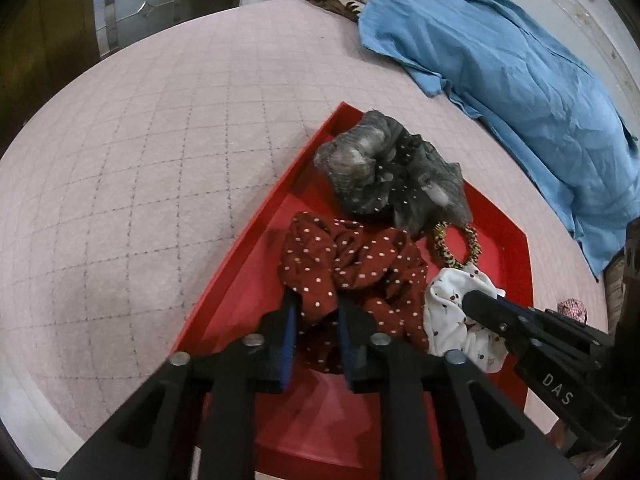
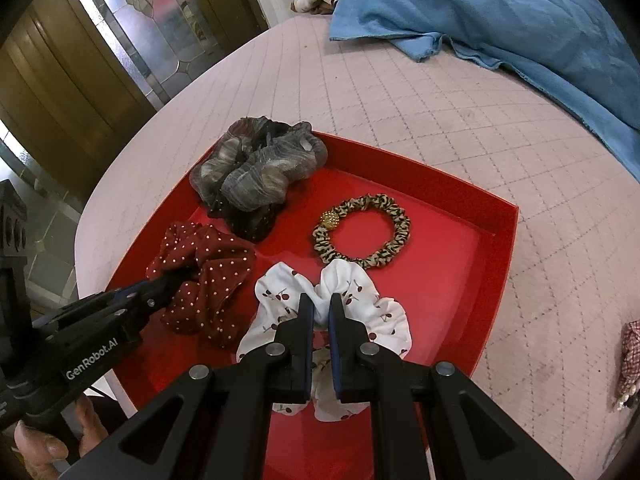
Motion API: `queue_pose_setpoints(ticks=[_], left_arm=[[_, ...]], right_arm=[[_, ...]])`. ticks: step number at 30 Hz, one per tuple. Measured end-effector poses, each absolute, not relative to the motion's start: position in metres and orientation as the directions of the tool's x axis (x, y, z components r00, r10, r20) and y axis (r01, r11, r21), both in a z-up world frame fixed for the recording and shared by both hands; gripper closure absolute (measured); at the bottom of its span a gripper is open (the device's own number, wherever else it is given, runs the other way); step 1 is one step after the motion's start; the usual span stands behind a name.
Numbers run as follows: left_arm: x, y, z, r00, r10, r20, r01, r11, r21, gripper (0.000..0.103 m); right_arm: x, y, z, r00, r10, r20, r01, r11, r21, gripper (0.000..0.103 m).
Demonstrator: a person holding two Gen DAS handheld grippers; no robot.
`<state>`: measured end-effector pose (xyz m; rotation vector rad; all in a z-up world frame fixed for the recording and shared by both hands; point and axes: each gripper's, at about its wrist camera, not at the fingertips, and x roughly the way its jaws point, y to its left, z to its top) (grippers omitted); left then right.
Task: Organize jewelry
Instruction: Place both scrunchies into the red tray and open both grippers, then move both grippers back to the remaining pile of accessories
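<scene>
1. Right gripper: fingers drawn nearly together and clamped on a fold of the white cherry-print scrunchie, which rests on the floor of the red tray at its near side.
2. Left gripper: fingers slightly apart, straddling a fold of the dark red polka-dot scrunchie. Whether the pads press on the cloth cannot be told from either view; the gap suggests a loose hold at most.
3. Step in hand, as judged: setting the two scrunchies in place in the tray. To do it well, let the white one go only once it lies flat and clear of its neighbours, then lift straight out so the pads do not drag the cloth. The left fingers should part fully before leaving, as gathered cloth snags easily.
4. Tray contents: four items. Grey gauzy scrunchie at the far corner, its dark edge overlapping the polka-dot one; leopard-print hair tie with a gold bead lies just beyond the white scrunchie, touching it.
5. Outside the tray: a small checked scrunchie on the pink quilted bedspread, not yet collected. A blue cloth lies well apart, farther back.
</scene>
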<state>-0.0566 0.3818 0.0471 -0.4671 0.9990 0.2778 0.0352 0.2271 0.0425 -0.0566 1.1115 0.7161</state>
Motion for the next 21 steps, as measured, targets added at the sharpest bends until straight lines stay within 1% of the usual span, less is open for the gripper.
queue_pose_setpoints(ticks=[2,4,6,8,9,10,13,17,21], left_arm=[[-0.058,0.382,0.049,0.526,0.008,-0.85,-0.43,0.865,-0.258,0.077],[-0.059,0.382,0.051,0.536,0.008,-0.844,-0.425,0.867,-0.261,0.073],[-0.06,0.381,0.054,0.55,0.003,-0.835,-0.418,0.867,-0.272,0.068],[-0.062,0.381,0.058,0.572,-0.005,-0.82,-0.41,0.865,-0.29,0.062],[-0.063,0.381,0.06,0.582,-0.005,-0.813,-0.407,0.864,-0.296,0.058],[-0.064,0.381,0.063,0.592,-0.004,-0.806,-0.405,0.863,-0.302,0.056],[-0.068,0.379,0.068,0.615,-0.003,-0.788,-0.395,0.864,-0.312,0.052],[-0.074,0.379,0.076,0.65,0.01,-0.76,-0.387,0.865,-0.32,0.047],[-0.081,0.382,0.084,0.684,0.044,-0.728,-0.406,0.853,-0.329,0.04]], right_arm=[[0.035,0.228,0.042,0.25,0.496,-0.832,-0.551,0.779,0.299,0.094],[0.034,0.227,0.043,0.253,0.497,-0.83,-0.551,0.779,0.298,0.094],[0.034,0.225,0.044,0.254,0.498,-0.829,-0.547,0.781,0.302,0.084],[0.034,0.222,0.046,0.258,0.507,-0.823,-0.537,0.783,0.314,0.069],[0.033,0.22,0.049,0.265,0.511,-0.818,-0.533,0.784,0.317,0.066],[0.033,0.218,0.051,0.272,0.512,-0.815,-0.532,0.786,0.316,0.062],[0.028,0.212,0.061,0.295,0.516,-0.804,-0.533,0.787,0.31,0.06],[0.02,0.196,0.075,0.331,0.519,-0.788,-0.523,0.796,0.305,0.051],[0.01,0.169,0.083,0.361,0.517,-0.776,-0.5,0.81,0.307,0.051]])
